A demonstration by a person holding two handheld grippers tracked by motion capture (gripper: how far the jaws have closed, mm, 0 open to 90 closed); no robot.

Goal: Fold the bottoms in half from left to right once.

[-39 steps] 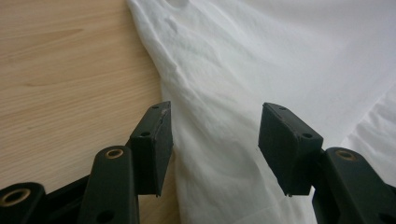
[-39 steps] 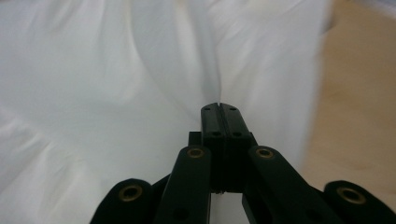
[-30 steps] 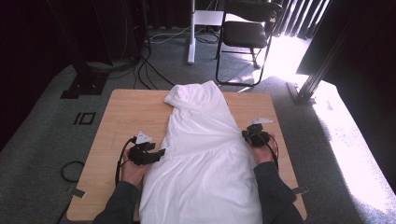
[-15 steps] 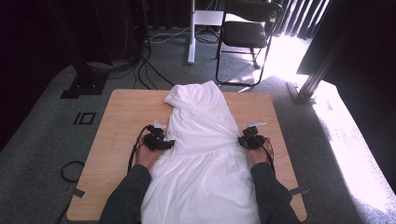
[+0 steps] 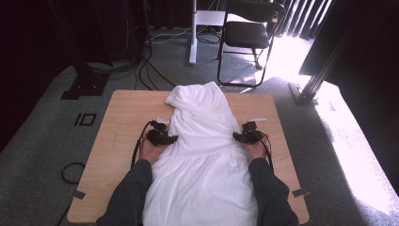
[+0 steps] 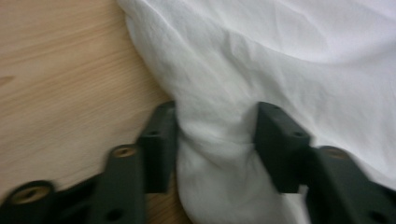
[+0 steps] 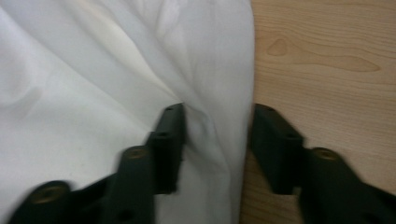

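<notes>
A white garment (image 5: 202, 146) lies lengthwise down the middle of the wooden table (image 5: 127, 110), its narrow end far from me. My left gripper (image 5: 174, 139) is at the garment's left edge. In the left gripper view its jaws have just been closing, and both pads (image 6: 161, 140) press on a bunched fold of the cloth (image 6: 215, 140). My right gripper (image 5: 236, 136) is at the garment's right edge. Its jaws have just been opening, and the cloth's edge (image 7: 219, 130) lies loosely between them, with the outer pad (image 7: 273, 144) over bare wood.
A person's forearms in dark sleeves (image 5: 129, 193) come in along both sides of the garment. Bare wood shows to the left and right of the cloth. Beyond the table stand a black chair (image 5: 249, 33) and a white post (image 5: 193, 28), with cables on the carpet.
Both hands have moved inward to the garment's edges, the left one farther. The right jaws have gone from shut to apart, and the left jaws have narrowed onto a fold of cloth.
</notes>
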